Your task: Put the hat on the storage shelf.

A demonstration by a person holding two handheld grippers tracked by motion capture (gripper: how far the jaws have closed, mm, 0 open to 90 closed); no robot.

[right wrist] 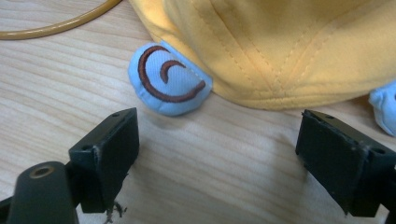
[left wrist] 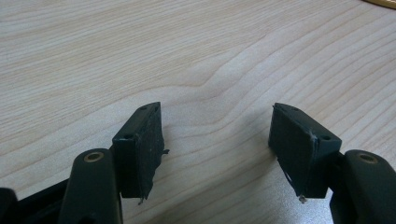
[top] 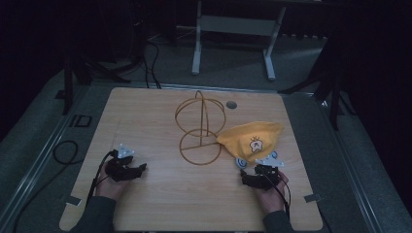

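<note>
Two claws are held low over the wooden tabletop [top: 160, 204]. The left claw [left wrist: 217, 140], at about 8 o'clock, is seen with jaws apart over bare wood. The right claw [right wrist: 219, 154], at about 4 o'clock, is likewise spread and grips nothing. Just beyond it a yellow cap [right wrist: 289, 42] with a blue embroidered ear [right wrist: 166, 79] is laid, beside a golden wire stand [top: 200, 127] at centre.

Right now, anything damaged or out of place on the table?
The yellow hat lies slumped against the wire stand rather than on it. The left hand-held gripper has frayed pad edges. Nothing spilled.
</note>
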